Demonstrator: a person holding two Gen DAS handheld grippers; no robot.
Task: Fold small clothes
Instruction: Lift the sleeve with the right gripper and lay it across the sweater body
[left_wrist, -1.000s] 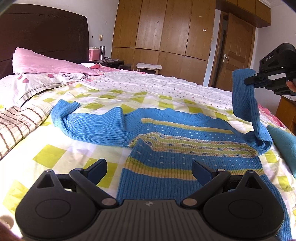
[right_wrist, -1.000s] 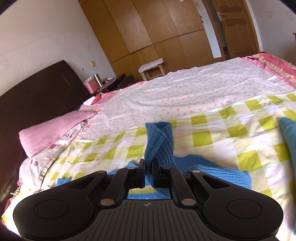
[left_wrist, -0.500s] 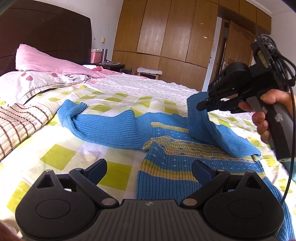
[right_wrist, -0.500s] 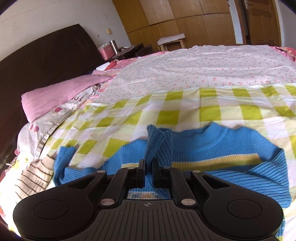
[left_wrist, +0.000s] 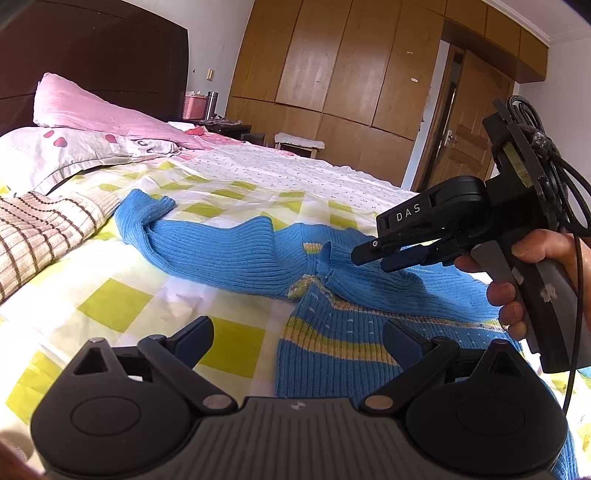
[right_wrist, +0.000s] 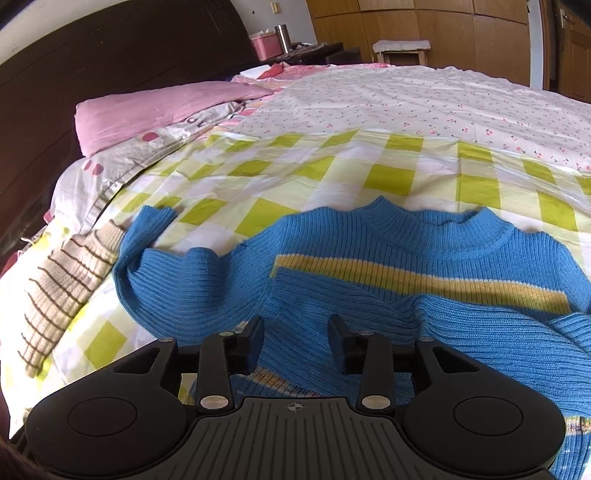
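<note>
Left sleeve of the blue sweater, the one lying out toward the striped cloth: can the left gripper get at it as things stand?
Probably yes. The left gripper is open and holds nothing, and the left sleeve lies flat on the checked bedspread ahead of it, uncovered. The right gripper hovers over the other sleeve, off to the side.

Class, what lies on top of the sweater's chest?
One blue sleeve lies folded across the sweater, below the yellow stripe. The chest beneath that sleeve is hidden.

Bright daylight, sharp, fisheye-warped edges
</note>
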